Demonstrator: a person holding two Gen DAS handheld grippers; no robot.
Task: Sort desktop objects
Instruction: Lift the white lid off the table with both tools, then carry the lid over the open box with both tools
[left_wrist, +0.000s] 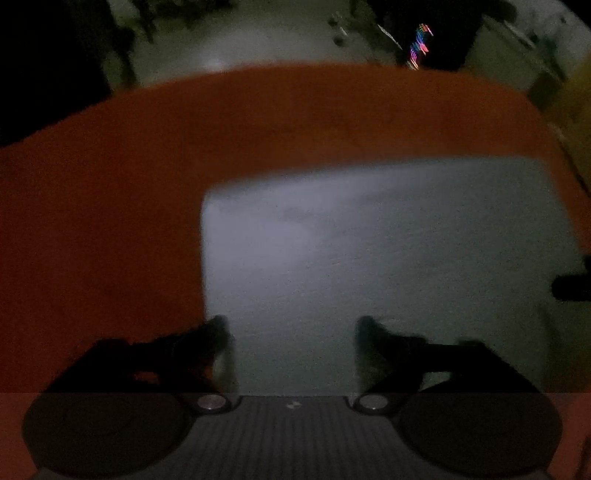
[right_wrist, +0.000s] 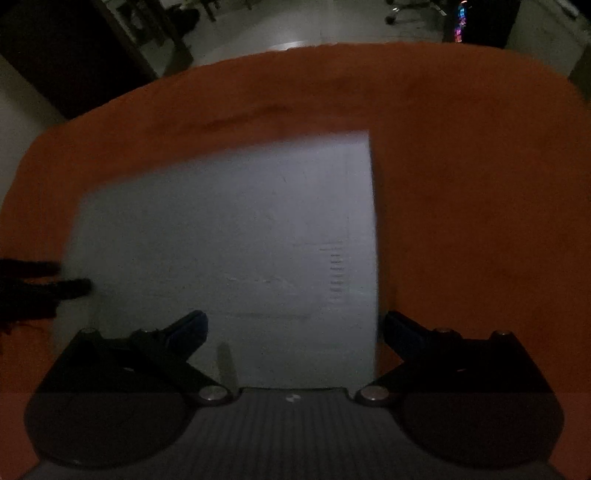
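White sheet (left_wrist: 388, 258) lies flat on the orange-covered table (left_wrist: 110, 221), beneath both grippers. Left gripper (left_wrist: 291, 328) and right gripper (right_wrist: 295, 325) jaws stand apart, empty. Beyond, a dim room with grey floor (right_wrist: 258, 33); faint print on the sheet is unreadable.

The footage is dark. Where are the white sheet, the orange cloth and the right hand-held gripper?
white sheet (right_wrist: 229, 236): right wrist view, its middle.
orange cloth (right_wrist: 480, 184): right wrist view, bare part.
right hand-held gripper (right_wrist: 295, 325): right wrist view, between fingertips.

sheet (right_wrist: 229, 240) – matt white paper | tablecloth (right_wrist: 480, 184) – matt orange cloth
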